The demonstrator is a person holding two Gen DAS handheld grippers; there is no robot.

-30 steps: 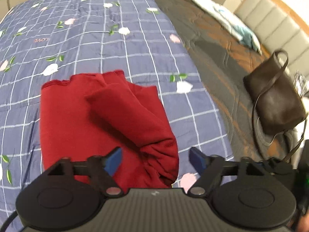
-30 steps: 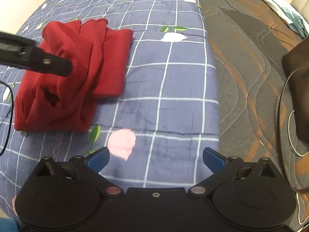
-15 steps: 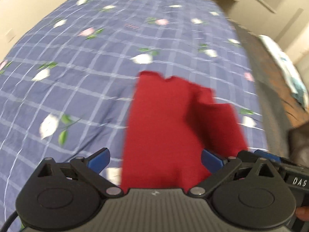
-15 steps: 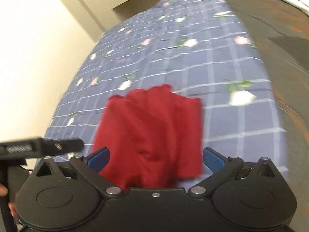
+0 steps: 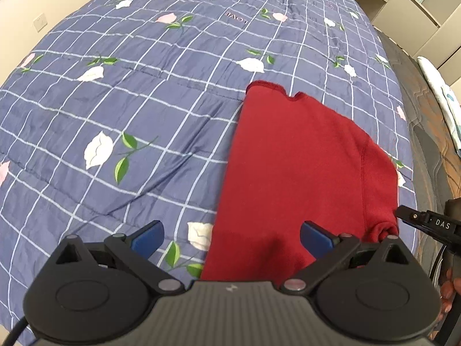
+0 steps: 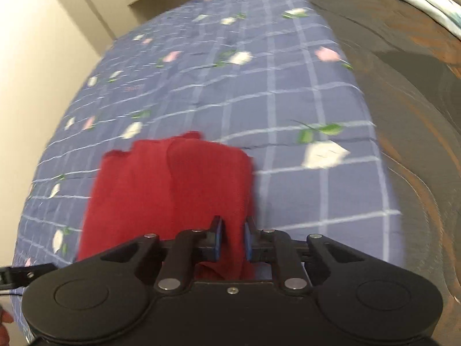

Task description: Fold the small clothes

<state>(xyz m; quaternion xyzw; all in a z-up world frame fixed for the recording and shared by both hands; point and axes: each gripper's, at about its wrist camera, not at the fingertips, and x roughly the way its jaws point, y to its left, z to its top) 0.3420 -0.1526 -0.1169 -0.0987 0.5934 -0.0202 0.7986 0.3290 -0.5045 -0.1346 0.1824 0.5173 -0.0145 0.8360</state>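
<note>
My right gripper [image 6: 232,239] is closing, and a fold of the red garment [image 6: 173,190] is already between its blue pads; only the right wrist view shows this. The garment lies on the blue checked quilt [image 5: 115,109], near the quilt's right edge, where the dark bedspread [image 6: 403,86] begins. My left gripper [image 5: 232,236] stands wide above the garment's near edge and holds nothing. The left wrist view shows the garment's seam and the tip of my right gripper at its corner.

The garment [image 5: 299,173] lies on the quilt [image 5: 144,101], a darker bedspread [image 6: 403,86] to its right.
</note>
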